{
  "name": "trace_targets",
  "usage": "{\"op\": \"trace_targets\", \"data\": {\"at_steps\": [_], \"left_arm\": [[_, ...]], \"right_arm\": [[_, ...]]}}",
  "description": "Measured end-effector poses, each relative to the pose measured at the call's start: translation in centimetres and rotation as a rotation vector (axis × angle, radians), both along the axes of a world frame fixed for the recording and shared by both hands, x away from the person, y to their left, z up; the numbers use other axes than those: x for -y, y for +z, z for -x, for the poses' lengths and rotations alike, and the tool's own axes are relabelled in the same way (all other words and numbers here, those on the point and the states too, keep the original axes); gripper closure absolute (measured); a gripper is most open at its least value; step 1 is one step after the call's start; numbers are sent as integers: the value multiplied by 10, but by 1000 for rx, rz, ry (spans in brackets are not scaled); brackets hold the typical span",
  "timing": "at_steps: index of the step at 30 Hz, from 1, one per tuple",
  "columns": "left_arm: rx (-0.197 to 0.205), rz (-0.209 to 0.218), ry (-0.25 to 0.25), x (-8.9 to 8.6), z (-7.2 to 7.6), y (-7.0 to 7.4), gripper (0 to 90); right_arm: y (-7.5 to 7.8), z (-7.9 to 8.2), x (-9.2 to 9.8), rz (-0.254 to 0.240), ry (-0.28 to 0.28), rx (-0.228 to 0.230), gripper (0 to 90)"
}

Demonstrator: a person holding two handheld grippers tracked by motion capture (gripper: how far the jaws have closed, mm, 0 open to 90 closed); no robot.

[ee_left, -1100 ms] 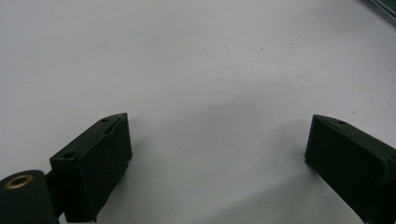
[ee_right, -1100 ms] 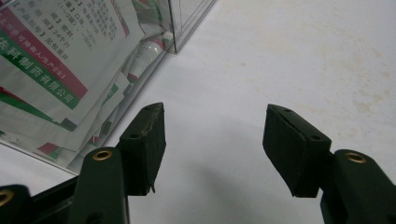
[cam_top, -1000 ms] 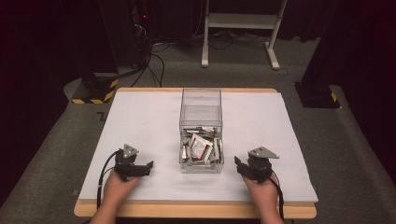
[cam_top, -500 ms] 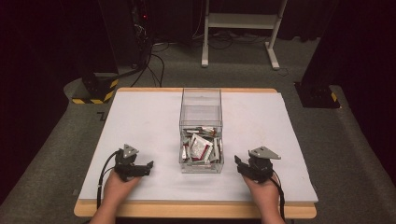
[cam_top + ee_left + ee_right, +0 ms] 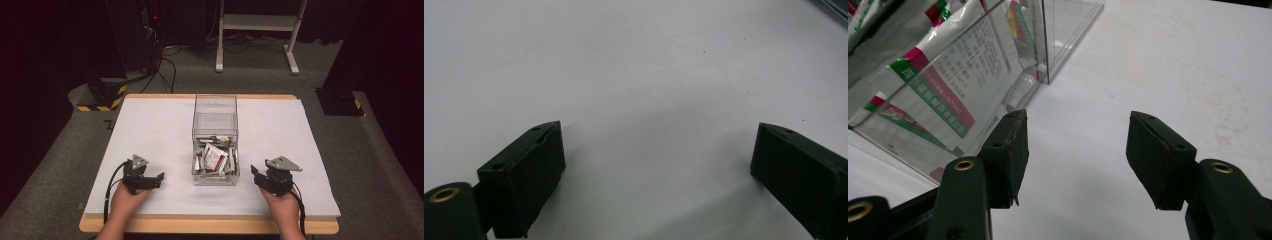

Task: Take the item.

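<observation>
While both hand-held grippers [image 5: 159,178] [image 5: 255,174] gape empty, the clear box [image 5: 215,140] runs lengthwise away.

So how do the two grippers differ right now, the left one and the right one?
The left gripper rests well apart from the clear box, with bare white table between its jaws; the right gripper sits close beside the box, its camera looking through the wall at the packets. In the high view the left gripper's grey plate looks smaller than the right's. Both are open, empty, and held near the table's front edge.
</observation>
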State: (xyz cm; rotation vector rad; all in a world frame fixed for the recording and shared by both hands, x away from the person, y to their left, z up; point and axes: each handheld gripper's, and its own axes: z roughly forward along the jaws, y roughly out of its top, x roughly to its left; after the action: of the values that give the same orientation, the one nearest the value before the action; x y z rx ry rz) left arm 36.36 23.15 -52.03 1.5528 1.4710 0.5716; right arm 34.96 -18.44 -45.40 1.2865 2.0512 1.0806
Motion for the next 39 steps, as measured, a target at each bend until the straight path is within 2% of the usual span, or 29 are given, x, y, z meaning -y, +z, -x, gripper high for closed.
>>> {"op": "trace_targets", "data": {"at_steps": [8, 39], "left_arm": [[0, -1, 0, 0, 0, 0, 73], [0, -5, -4, 0, 0, 0, 74]], "right_arm": [[8, 4, -3, -5, 9, 31, 423], [33, 13, -25, -71, 87, 97, 460]]}}
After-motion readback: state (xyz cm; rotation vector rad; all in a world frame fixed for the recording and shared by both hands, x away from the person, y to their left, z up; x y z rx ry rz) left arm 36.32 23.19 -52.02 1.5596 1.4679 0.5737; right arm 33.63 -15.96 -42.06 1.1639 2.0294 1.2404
